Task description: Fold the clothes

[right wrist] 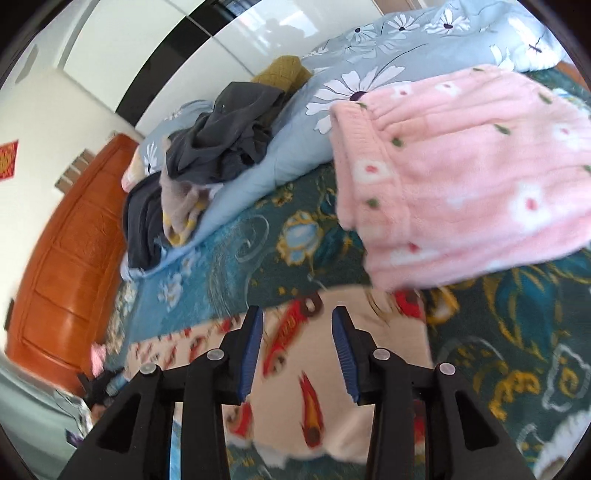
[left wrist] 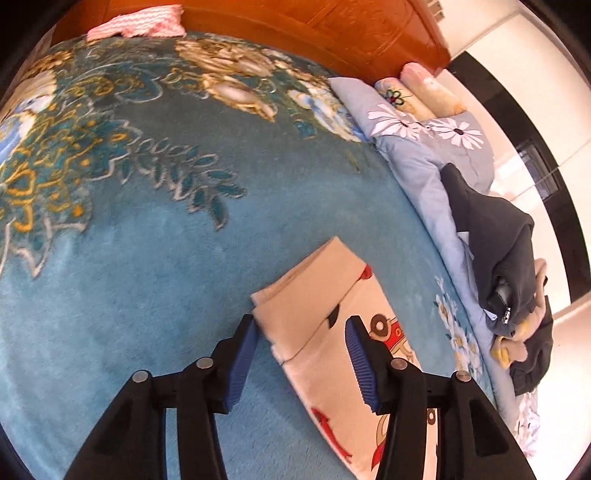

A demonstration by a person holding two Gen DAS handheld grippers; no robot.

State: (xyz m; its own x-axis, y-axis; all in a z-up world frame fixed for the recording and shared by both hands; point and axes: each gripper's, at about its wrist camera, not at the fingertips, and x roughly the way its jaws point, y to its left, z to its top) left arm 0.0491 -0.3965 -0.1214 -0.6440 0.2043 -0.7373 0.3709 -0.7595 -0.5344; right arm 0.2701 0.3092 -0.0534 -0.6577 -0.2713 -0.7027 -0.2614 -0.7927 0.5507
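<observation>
Cream car-print garment (left wrist: 332,325) lies folded on the teal floral blanket (left wrist: 147,240), near end cut off by frame. Left gripper (left wrist: 301,328) wide, straddling its folded edge, gripping nothing. Right gripper (right wrist: 297,321) wide over same cloth, blurred there. Pink fleece garment (right wrist: 461,177) folded beyond. Dark clothes pile (right wrist: 221,133) on daisy quilt (right wrist: 369,55), contents indistinct.

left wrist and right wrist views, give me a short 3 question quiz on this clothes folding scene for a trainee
1. True or false: the left hand-held gripper is shut on the cream car-print garment.
2. What colour is the fleece garment beyond the right hand-held gripper?
3. The dark grey clothes lie on: A) the floral quilt B) the wooden headboard C) the floor

Key: 1 false; 2 pink; 3 A
</observation>
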